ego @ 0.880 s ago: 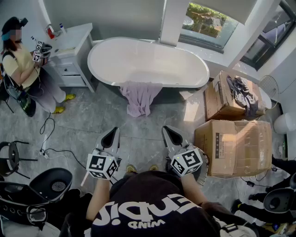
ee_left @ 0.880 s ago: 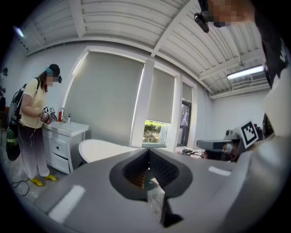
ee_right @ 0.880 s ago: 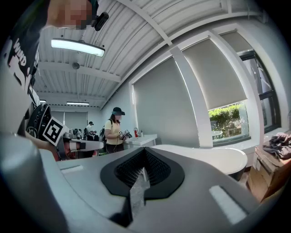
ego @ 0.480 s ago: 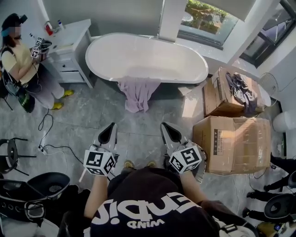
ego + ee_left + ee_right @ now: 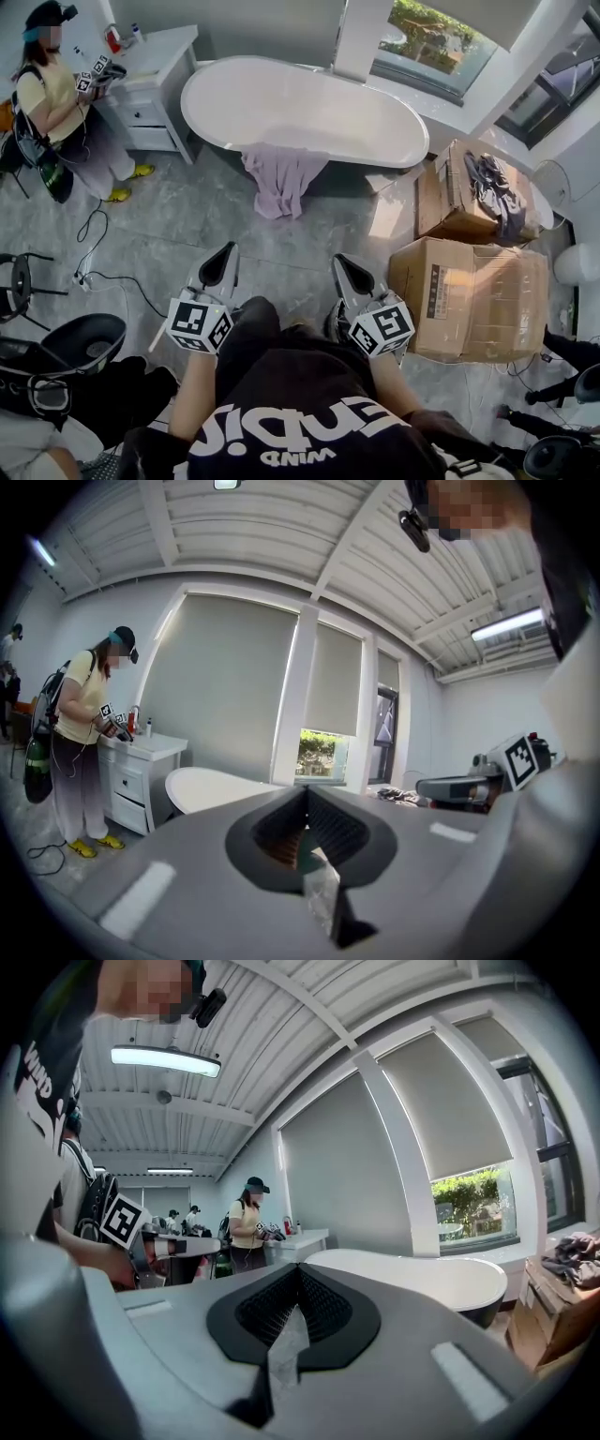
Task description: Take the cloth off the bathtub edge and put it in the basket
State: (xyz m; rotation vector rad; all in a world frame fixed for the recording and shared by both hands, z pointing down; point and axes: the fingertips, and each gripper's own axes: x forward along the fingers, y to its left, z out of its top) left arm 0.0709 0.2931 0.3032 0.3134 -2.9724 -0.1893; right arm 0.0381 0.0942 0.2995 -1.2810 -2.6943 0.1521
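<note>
A lilac cloth (image 5: 281, 180) hangs over the near edge of the white bathtub (image 5: 309, 108), its lower end reaching down toward the grey floor. Both grippers are held low, well short of the tub. My left gripper (image 5: 222, 260) is shut and empty, pointing at the tub. My right gripper (image 5: 345, 267) beside it is also shut with nothing in it. The left gripper view has the shut left gripper (image 5: 305, 792) with the bathtub (image 5: 211, 785) beyond it. In the right gripper view the shut right gripper (image 5: 298, 1267) points at the bathtub (image 5: 422, 1279). The cloth is hidden in both gripper views.
Two cardboard boxes (image 5: 473, 295) stand at the right, the farther one with dark clothes (image 5: 492, 192) on it. A person (image 5: 61, 103) stands by a white cabinet (image 5: 155, 80) at the far left. Cables (image 5: 94, 272) lie on the floor, and dark chairs (image 5: 80, 342) stand at the lower left.
The wearer's leg has come forward between the grippers and the view has shifted slightly. Both grippers stay shut, side by side, still short of the tub.
</note>
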